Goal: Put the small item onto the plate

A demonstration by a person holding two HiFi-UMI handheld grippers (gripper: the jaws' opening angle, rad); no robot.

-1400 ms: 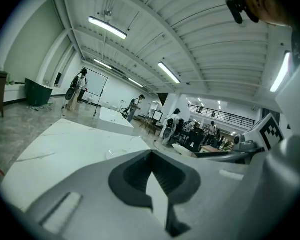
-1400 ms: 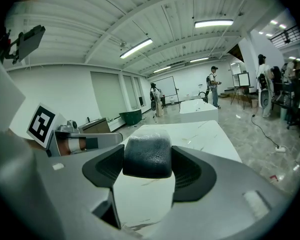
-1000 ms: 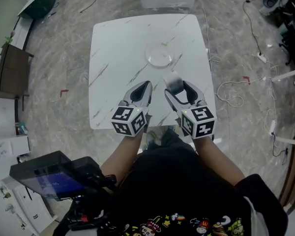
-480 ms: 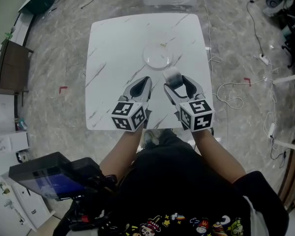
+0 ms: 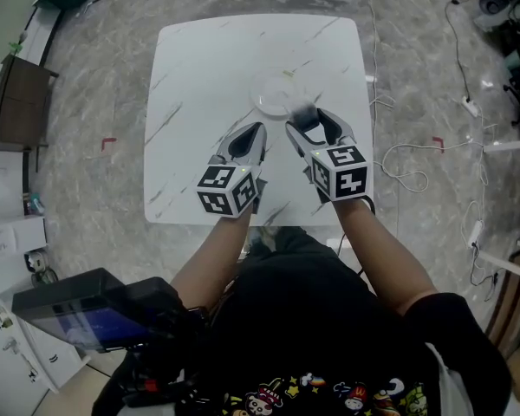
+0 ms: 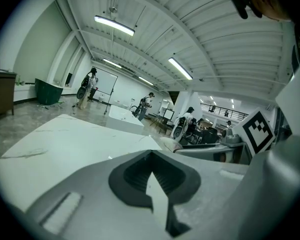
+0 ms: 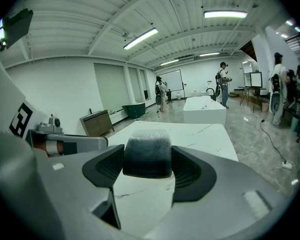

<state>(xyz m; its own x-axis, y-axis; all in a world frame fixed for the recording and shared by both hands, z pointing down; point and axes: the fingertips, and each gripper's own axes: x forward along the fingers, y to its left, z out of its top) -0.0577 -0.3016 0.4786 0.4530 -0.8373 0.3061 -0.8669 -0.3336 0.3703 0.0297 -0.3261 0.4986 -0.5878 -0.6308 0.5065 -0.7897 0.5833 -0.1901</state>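
As our right tongs (image 5: 306, 121) grip the small item (image 7: 146, 156) near the plate (image 5: 262, 92), we judge transport underway; left tongs (image 5: 248, 139) closed, empty. Next: reach over plate, lower, release.

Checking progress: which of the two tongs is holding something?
The right tongs: their jaws clamp a small dark item, while the left tongs are shut on nothing.

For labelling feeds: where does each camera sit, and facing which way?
Head view: person's head, steeply down at table; both tools, forearms show.
Left gripper view: on left tool, along shut jaws, over table.
Right gripper view: on right tool, along jaws holding small item.
Shared: head and right gripper views show that item.
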